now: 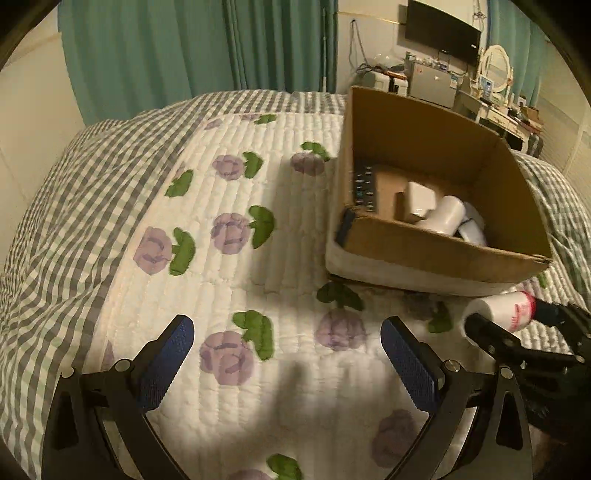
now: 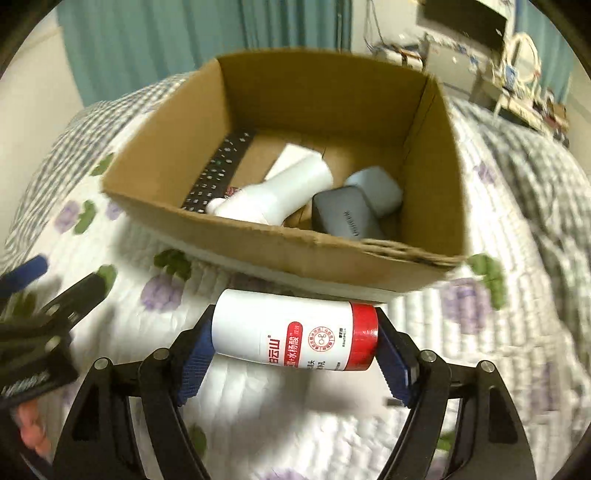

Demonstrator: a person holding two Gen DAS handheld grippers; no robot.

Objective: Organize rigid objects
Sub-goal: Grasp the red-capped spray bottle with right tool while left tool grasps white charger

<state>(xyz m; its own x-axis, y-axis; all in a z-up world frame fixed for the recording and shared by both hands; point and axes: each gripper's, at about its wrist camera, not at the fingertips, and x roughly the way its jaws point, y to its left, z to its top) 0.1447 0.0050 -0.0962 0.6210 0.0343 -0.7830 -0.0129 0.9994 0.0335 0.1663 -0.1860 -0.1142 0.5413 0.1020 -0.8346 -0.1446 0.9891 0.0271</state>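
My right gripper (image 2: pixel 293 338) is shut on a white bottle with a red cap (image 2: pixel 295 334), held sideways just in front of the cardboard box (image 2: pixel 332 258). The bottle (image 1: pixel 502 308) and right gripper also show at the right of the left wrist view. The box (image 1: pixel 436 247) holds a black remote (image 2: pixel 218 173), a white bottle (image 2: pixel 280 192), a dark grey case (image 2: pixel 345 216) and a light grey case (image 2: pixel 376 188). My left gripper (image 1: pixel 288 354) is open and empty over the quilt, left of the box.
The box sits on a bed with a white quilt (image 1: pixel 229 277) printed with purple flowers and a grey checked border (image 1: pixel 66 206). Green curtains (image 1: pixel 166 48) hang behind. A desk with a monitor (image 1: pixel 443 33) and clutter stands at the far right.
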